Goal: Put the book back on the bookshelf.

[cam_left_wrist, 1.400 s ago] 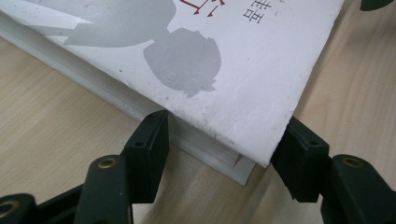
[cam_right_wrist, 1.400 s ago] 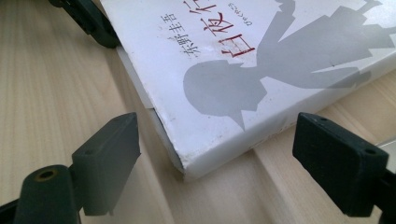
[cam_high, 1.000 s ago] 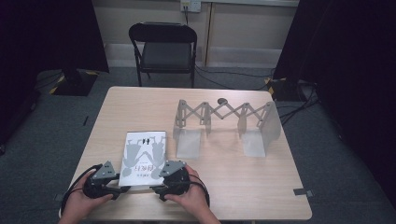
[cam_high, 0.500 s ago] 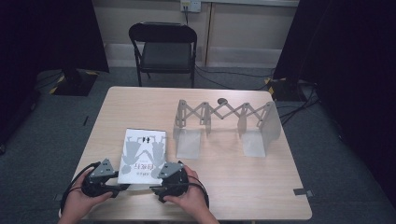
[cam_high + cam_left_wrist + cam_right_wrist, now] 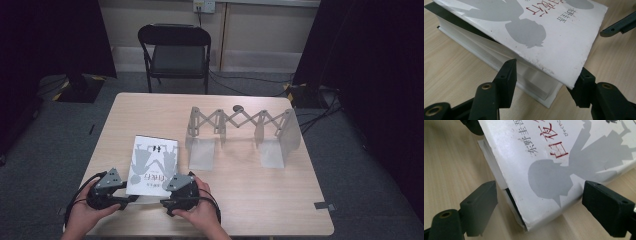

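The white book cover (image 5: 564, 165) carries printed East Asian characters. In the right gripper view, upper centre, black characters read 東野圭吾; beside them, larger red characters begin 白夜, the rest cropped by the frame's upper edge. Smaller print at the top edge is too small to read.

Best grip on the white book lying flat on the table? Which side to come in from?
Take the white paperback book at its two near corners, from the person's side. It lies flat, its near edge towards both tools; the left tool and right tool already straddle a corner each, jaws open.
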{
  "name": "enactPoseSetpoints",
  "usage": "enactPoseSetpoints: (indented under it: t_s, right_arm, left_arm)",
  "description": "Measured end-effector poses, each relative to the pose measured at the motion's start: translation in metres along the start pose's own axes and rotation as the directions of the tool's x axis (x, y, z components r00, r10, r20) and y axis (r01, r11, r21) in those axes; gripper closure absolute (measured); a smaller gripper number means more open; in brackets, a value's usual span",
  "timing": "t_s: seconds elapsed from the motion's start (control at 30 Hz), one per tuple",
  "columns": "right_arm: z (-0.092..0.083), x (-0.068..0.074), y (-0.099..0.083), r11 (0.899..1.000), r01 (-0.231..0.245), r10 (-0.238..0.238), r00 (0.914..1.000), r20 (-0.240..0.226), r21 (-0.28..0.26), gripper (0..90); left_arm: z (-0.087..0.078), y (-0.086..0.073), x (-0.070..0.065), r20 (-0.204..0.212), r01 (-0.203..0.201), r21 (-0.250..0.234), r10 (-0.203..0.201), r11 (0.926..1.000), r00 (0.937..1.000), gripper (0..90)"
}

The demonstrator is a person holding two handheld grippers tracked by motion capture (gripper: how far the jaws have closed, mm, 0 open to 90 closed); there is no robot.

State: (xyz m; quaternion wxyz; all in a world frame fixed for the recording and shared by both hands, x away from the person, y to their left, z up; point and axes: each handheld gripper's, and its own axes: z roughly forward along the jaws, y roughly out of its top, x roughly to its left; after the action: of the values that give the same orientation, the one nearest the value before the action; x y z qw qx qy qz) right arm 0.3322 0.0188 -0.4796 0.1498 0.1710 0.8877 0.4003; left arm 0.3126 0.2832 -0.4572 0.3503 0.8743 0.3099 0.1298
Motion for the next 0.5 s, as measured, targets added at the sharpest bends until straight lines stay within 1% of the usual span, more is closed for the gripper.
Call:
enactPoseSetpoints:
  t_s: [0.03, 0.2, 0.23, 0.3, 0.47, 0.5]
  right_arm:
    - [0.0002, -0.0003, 0.0008, 1.0, -0.009, 0.009, 1.0, -0.002, -0.003, 12.5]
    - [0.0006, 0.0001, 0.0035, 1.0, -0.008, 0.008, 1.0, 0.004, -0.013, 12.6]
    - [0.0015, 0.0006, 0.0041, 0.999, -0.035, 0.035, 0.9993, 0.015, -0.023, 12.4]
    - [0.0023, 0.0007, 0.0049, 1.0, -0.022, 0.022, 0.9995, 0.023, -0.021, 12.5]
    - [0.0028, 0.0008, 0.0076, 0.999, -0.036, 0.036, 0.9992, 0.017, -0.038, 12.6]
    - [0.0048, 0.0027, 0.01, 0.998, -0.035, 0.035, 0.9994, 0.001, -0.044, 12.5]
  left_arm:
    - [0.0002, 0.0, -0.0002, 0.001, 0.004, -0.002, -0.004, 1.0, 1.0, 45.5]
    - [-0.0002, 0.0004, 0.0004, 0.0, -0.001, 0.001, 0.001, 1.0, 1.0, 45.5]
    - [-0.0001, 0.0004, 0.0003, 0.001, 0.004, -0.003, -0.004, 1.0, 1.0, 45.5]
    - [-0.0005, 0.0008, 0.0004, 0.002, 0.001, -0.001, -0.001, 1.0, 1.0, 45.5]
    - [-0.0008, 0.0014, 0.0004, 0.002, 0.001, 0.001, -0.001, 1.0, 1.0, 45.6]
    - [-0.001, 0.0019, 0.0001, 0.001, 0.0, -0.006, 0.0, 1.0, 1.0, 45.5]
